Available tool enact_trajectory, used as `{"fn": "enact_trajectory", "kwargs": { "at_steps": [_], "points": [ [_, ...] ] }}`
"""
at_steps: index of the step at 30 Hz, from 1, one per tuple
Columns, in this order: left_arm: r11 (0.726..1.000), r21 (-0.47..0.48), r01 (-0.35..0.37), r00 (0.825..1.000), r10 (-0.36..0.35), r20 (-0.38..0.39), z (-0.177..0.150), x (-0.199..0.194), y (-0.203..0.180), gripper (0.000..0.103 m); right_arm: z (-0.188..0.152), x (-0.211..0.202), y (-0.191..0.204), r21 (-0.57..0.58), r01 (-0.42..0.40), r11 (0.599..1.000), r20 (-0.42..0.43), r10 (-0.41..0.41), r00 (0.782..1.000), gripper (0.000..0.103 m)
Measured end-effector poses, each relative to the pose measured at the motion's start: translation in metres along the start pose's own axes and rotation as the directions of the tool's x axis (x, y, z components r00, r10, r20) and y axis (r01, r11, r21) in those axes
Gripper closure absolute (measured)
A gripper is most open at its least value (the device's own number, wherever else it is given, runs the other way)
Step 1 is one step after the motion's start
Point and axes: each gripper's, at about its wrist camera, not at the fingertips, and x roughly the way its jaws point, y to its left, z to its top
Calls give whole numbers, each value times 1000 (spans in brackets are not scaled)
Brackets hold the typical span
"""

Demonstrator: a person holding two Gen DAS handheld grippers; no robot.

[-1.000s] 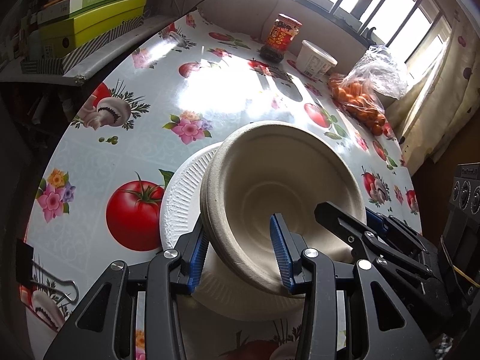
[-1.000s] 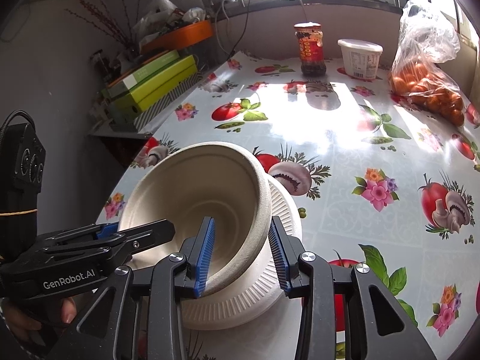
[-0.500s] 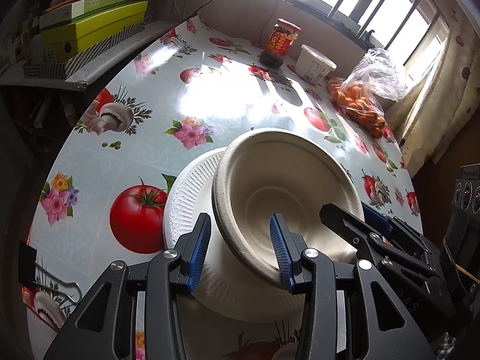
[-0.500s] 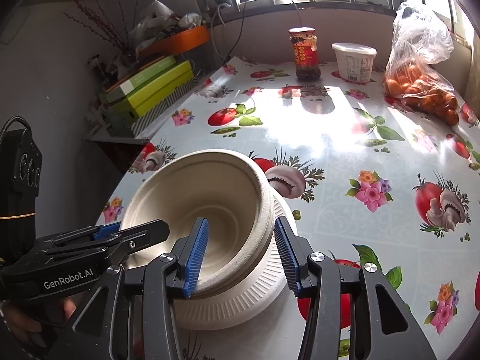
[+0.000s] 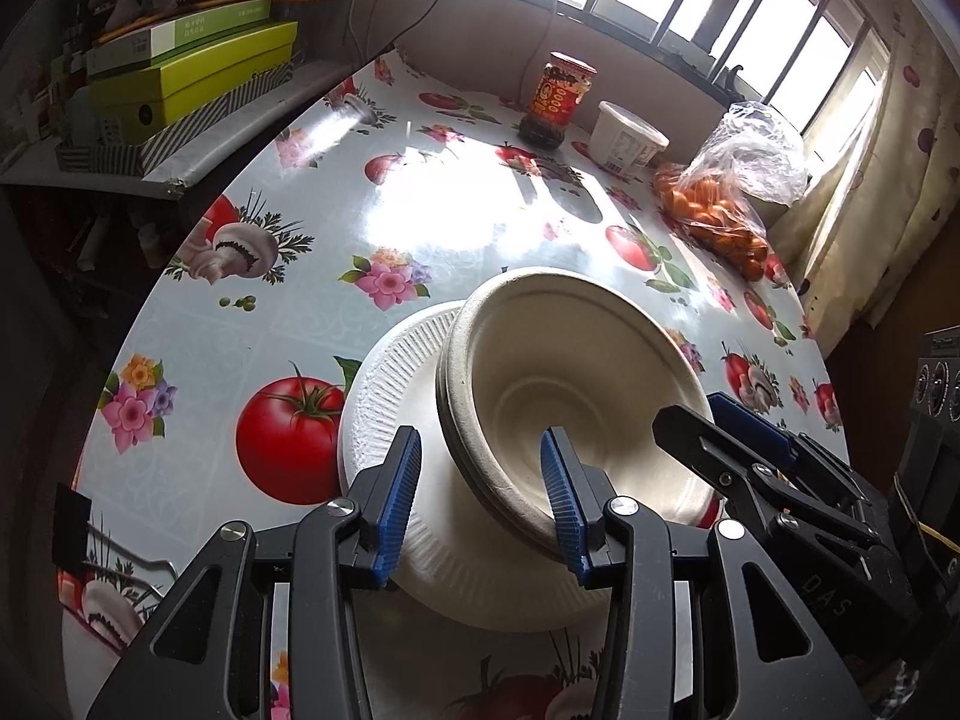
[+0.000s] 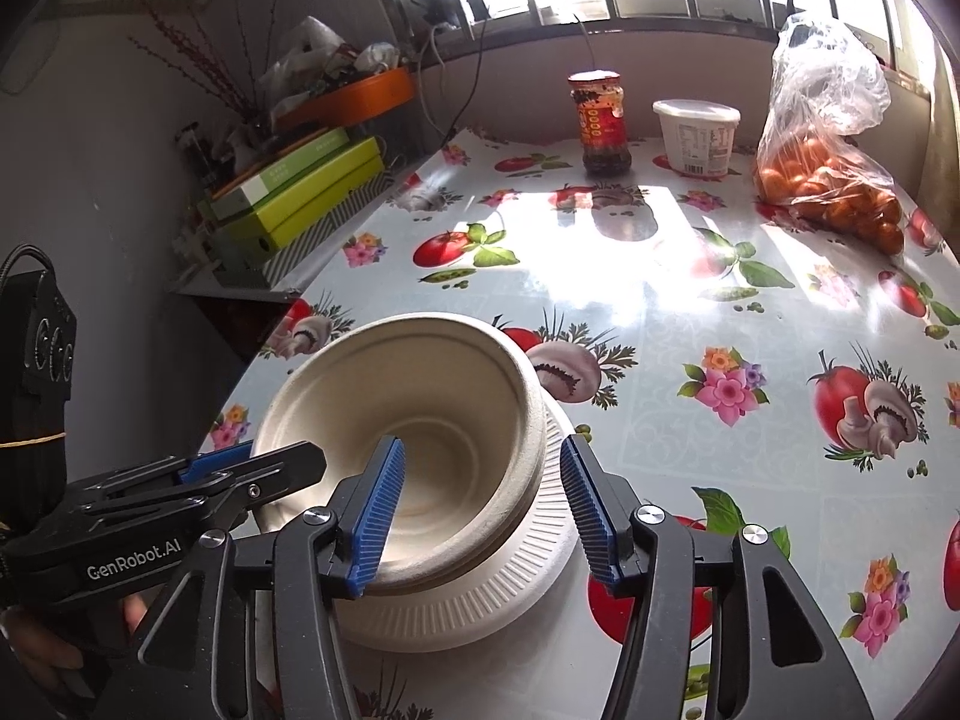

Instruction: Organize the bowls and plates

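A stack of beige paper bowls rests on white ribbed paper plates at the near edge of the table. My left gripper is open, its fingers on either side of the stack's near-left rim without pinching it. My right gripper is open, its fingers straddling the stack's right rim with a clear gap on the outer side. Each gripper shows in the other's view, the right one and the left one.
The table has a fruit-and-flower oilcloth. At its far edge stand a red-labelled jar, a white tub and a bag of oranges. Green boxes lie on a shelf at the left.
Both grippers have opened from around the bowl rim. The bowl stack has settled lower onto the plates. Both grippers have drawn back slightly.
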Motion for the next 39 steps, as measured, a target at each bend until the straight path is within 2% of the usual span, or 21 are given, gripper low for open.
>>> {"fn": "enact_trajectory", "kwargs": {
  "at_steps": [3, 5, 6, 23, 28, 32, 39],
  "points": [
    [1000, 12, -6, 1000, 6, 15, -1, -6, -2, 59, -1, -6, -1, 2, 0, 1000, 11, 0, 1000, 46],
    [1000, 19, -4, 1000, 4, 30, -2, -10, -3, 51, -2, -10, 0, 4, -1, 1000, 20, 0, 1000, 46],
    [1000, 23, -9, 999, 8, 40, -2, -12, -5, 50, -2, -12, 0, 3, -1, 1000, 23, 1, 1000, 46],
    [996, 87, -34, 991, 22, 130, -26, -47, -15, 50, -24, -50, 3, -28, 23, 999, 95, -20, 995, 43],
    [995, 88, -40, 990, 28, 138, -39, -53, -4, 50, -35, -55, -1, -28, 34, 999, 88, -31, 996, 42],
    [995, 71, -70, 989, 60, 132, -52, -53, 9, 50, -45, -59, -5, -27, 46, 999, 85, -43, 995, 42],
    [992, 54, -116, 990, 111, 85, -74, -41, 26, 50, -69, -53, -12, -52, 82, 995, 38, -80, 996, 42]
  ]
}}
